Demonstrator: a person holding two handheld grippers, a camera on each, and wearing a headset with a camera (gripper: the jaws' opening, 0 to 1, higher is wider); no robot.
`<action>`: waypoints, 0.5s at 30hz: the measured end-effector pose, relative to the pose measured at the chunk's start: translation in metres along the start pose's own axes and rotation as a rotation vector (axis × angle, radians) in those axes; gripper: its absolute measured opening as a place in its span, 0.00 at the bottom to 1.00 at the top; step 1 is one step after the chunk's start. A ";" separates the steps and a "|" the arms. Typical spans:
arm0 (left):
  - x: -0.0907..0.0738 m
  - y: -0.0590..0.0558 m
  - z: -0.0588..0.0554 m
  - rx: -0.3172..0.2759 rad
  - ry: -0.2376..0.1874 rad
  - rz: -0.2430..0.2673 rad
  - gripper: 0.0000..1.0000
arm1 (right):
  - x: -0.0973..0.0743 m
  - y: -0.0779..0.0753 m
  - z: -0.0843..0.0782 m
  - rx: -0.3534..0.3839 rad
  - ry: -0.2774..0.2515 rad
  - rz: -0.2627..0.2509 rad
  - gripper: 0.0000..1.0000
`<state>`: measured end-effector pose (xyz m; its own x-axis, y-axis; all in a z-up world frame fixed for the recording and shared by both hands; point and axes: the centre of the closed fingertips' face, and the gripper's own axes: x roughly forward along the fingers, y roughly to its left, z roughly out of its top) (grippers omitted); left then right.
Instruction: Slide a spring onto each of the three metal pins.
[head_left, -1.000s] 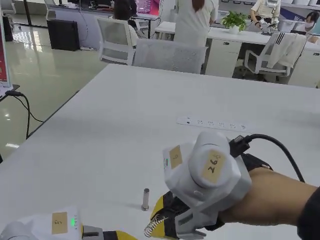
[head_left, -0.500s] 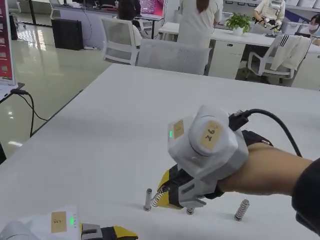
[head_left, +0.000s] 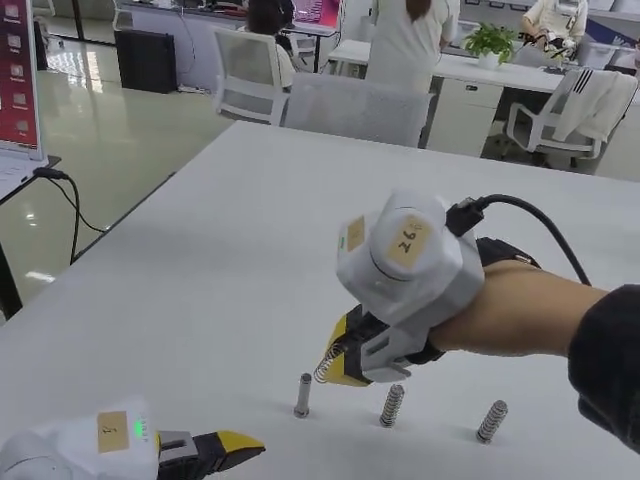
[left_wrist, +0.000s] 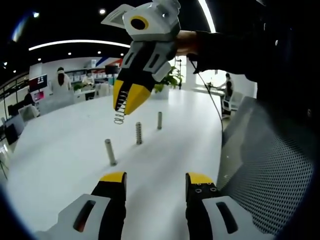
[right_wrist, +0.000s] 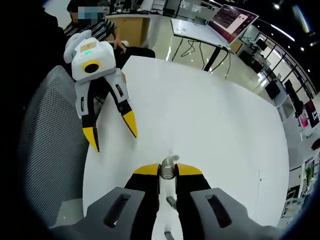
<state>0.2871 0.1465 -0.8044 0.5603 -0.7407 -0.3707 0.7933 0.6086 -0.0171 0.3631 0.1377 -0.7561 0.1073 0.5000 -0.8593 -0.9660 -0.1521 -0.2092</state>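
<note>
My right gripper (head_left: 338, 356) hangs above the white table (head_left: 230, 250), shut on a small steel spring (head_left: 326, 364) that sticks out down and to the left. The spring's free end hovers just above and to the right of a bare metal pin (head_left: 303, 395). Two more pins (head_left: 391, 405) (head_left: 491, 421) stand to its right, each wearing a spring. In the left gripper view the held spring (left_wrist: 119, 111) dangles over the bare pin (left_wrist: 110, 151). My left gripper (left_wrist: 156, 182) rests low at the near edge, open and empty. The right gripper view looks along the held spring (right_wrist: 169, 166).
An office chair (head_left: 350, 108) stands behind the table's far edge, with desks, chairs and people beyond it. A grey mesh chair back (left_wrist: 265, 165) sits close by the left gripper. A cable (head_left: 530, 225) runs from the right gripper.
The right gripper has risen with the spring, from table height beside the bare pin to just above and right of its top. The left gripper stays low.
</note>
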 end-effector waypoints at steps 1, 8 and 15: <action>-0.001 0.002 0.000 -0.005 -0.002 0.009 0.43 | 0.001 -0.001 0.000 0.000 0.004 0.001 0.08; -0.004 0.008 -0.001 -0.016 -0.009 0.037 0.46 | 0.010 -0.012 -0.002 0.006 0.029 0.008 0.08; -0.006 0.013 -0.001 -0.030 -0.016 0.063 0.50 | 0.023 -0.015 -0.005 0.003 0.062 0.038 0.08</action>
<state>0.2938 0.1594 -0.8032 0.6130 -0.7049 -0.3569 0.7489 0.6624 -0.0220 0.3815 0.1475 -0.7751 0.0854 0.4401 -0.8939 -0.9703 -0.1670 -0.1748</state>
